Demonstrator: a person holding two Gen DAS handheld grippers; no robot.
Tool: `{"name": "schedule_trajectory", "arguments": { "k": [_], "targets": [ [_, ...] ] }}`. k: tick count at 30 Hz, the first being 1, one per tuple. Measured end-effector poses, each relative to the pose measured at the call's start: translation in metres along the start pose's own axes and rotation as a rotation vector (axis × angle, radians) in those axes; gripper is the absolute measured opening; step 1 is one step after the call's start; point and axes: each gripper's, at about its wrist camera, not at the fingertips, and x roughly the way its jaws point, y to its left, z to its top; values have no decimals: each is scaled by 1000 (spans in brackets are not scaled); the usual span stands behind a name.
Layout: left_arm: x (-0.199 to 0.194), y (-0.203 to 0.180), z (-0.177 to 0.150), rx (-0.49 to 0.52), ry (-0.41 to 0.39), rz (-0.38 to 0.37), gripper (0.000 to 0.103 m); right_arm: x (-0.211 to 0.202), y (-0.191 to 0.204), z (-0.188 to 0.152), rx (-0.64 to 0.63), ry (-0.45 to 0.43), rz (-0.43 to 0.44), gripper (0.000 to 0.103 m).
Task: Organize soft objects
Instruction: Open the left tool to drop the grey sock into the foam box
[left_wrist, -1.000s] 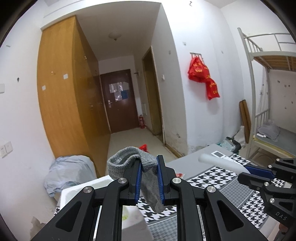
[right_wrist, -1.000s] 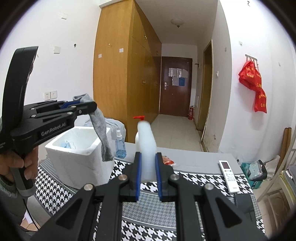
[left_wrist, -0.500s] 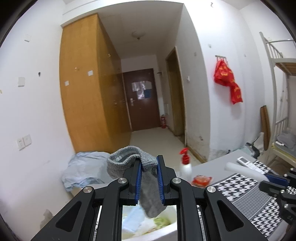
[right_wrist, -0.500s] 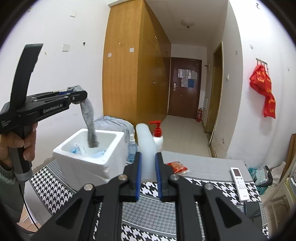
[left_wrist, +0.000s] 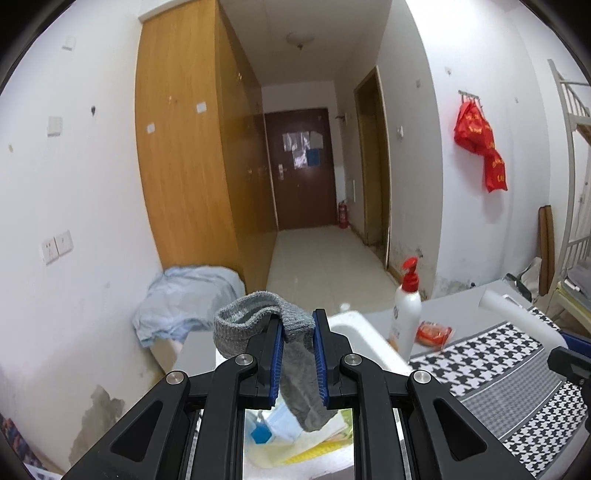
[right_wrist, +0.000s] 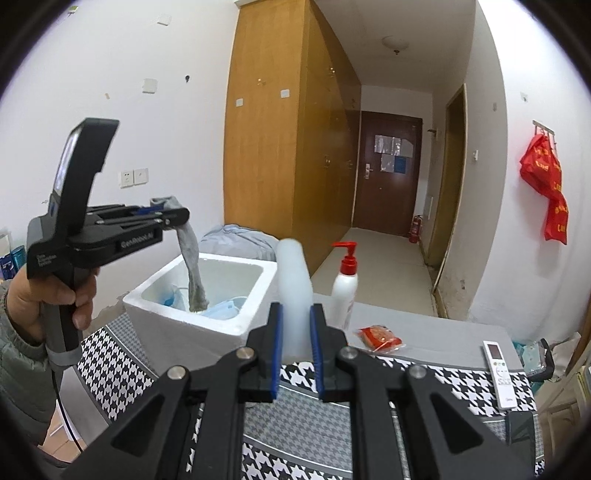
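Left tool (left_wrist: 298, 356) pinching a grey sock (right_wrist: 192, 273) that hangs into the white foam box (right_wrist: 236, 325); right tool (right_wrist: 295, 347) clamps a white roll (right_wrist: 293, 280) beside the box; an off-centre release could drape the sock over the box's rim.

We saw a grey sock (left_wrist: 295, 373), a white box (right_wrist: 207, 317), a black-and-white houndstooth cloth (right_wrist: 110, 369), and a white bottle (right_wrist: 344, 291) with a red pump.
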Motion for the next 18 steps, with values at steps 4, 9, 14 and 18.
{"name": "schedule_trajectory", "arguments": {
  "k": [4, 9, 14, 18],
  "targets": [
    [11, 3, -8, 5, 47, -7, 18, 4, 3, 1, -5, 7, 9, 17],
    [22, 5, -16, 5, 122, -39, 50, 9, 5, 2, -8, 17, 12, 17],
    [19, 7, -24, 18, 112, -22, 98, 13, 7, 5, -10, 22, 15, 18],
    [18, 9, -25, 32, 124, -42, 102, 17, 9, 6, -22, 28, 24, 18]
  ]
}}
